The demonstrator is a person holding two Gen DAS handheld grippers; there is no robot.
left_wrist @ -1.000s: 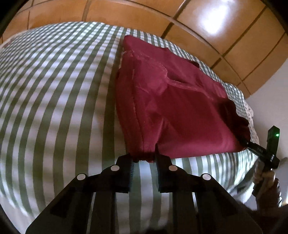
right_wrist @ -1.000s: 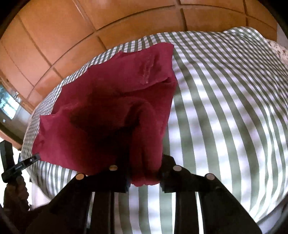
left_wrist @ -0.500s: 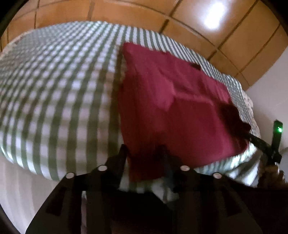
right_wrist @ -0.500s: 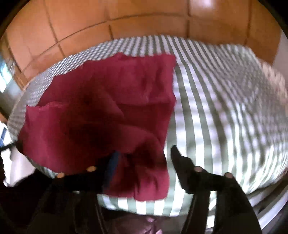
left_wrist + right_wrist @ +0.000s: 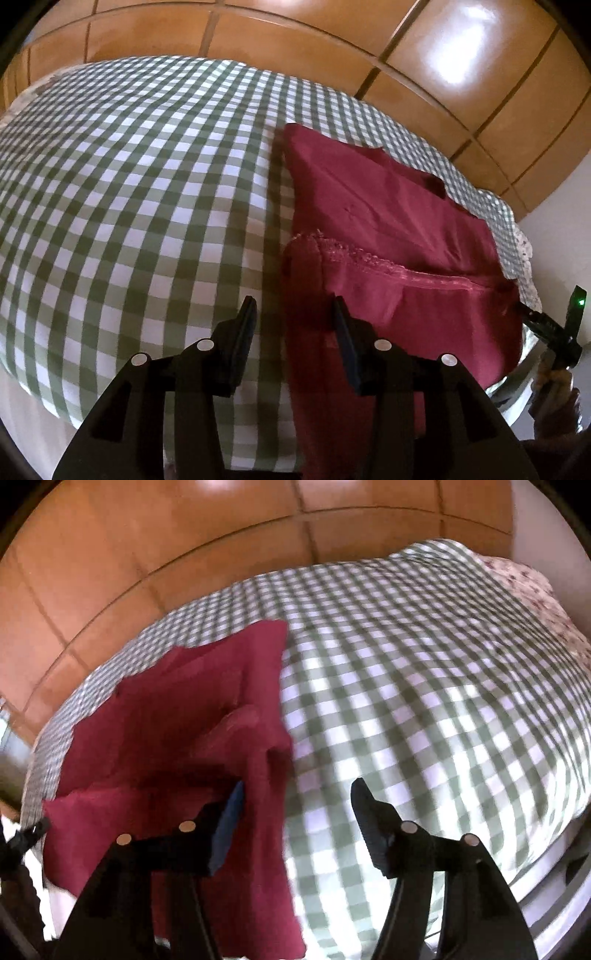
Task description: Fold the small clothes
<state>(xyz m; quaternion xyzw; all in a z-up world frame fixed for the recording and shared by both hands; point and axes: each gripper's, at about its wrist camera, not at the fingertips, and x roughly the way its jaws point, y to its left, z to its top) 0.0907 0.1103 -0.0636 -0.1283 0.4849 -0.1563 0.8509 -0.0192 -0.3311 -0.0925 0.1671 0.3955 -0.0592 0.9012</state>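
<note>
Dark red folded fabric garment [image 5: 391, 236] lies on green-and-white checked bedcover [image 5: 147, 184]; left gripper [image 5: 293, 314] and right gripper [image 5: 295, 801] jaws apart, gripping nothing.

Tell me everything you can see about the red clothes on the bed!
The dark red garment is soft woven cloth, lying folded on the green-checked bedcover, one layer doubled over another. A frilly lace hem crosses its top layer. Its near edge hangs over the bed's side. Neither open gripper pinches it now.
</note>
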